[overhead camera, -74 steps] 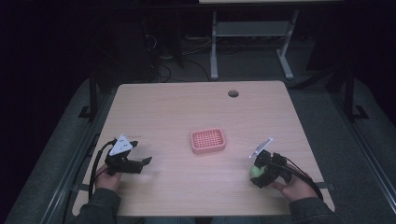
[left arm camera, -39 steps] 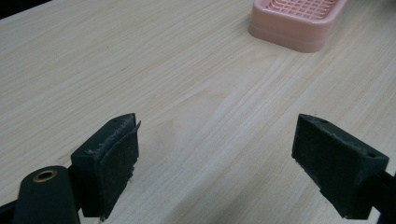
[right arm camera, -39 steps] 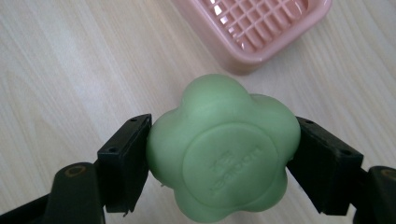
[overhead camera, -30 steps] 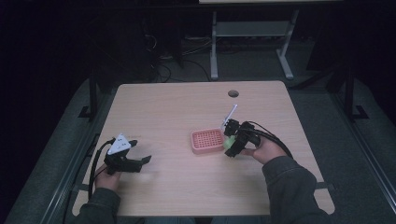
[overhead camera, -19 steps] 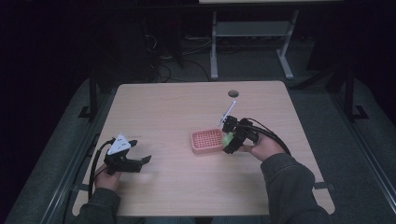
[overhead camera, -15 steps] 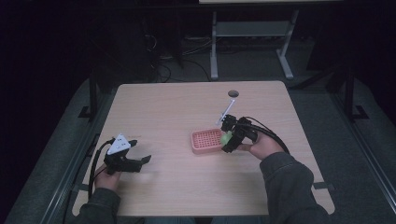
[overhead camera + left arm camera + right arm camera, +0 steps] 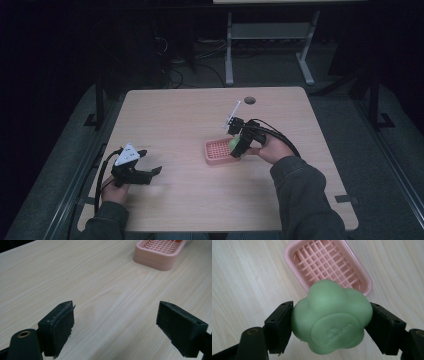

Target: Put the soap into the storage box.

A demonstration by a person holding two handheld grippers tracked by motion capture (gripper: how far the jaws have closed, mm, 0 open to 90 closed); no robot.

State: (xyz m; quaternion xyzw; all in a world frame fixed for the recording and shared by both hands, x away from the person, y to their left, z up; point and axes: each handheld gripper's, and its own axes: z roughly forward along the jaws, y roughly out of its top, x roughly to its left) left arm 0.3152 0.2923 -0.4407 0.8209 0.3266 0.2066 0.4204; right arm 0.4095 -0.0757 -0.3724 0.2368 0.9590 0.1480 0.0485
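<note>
We hold the green flower-shaped soap (image 7: 332, 320) tight in the right gripper (image 7: 332, 326) fingers, so we should lower it gently over the pink soap dish (image 7: 328, 266) on the bench (image 7: 175, 115), while the left gripper (image 7: 122, 325) rests wide open and empty.

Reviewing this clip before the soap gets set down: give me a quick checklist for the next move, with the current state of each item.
1. Green soap clamped between the right gripper jaws on both sides: ok.
2. Pink tray has nothing in it, grid bare: ok.
3. Soap lined up over the tray: not ok; in the right gripper view it hangs at the near edge, not the centre.
4. Soap height above the tray: cannot tell.
5. Left gripper open, holding nothing, well apart from the tray: ok.
6. Table around the tray free of obstacles: ok.
</note>
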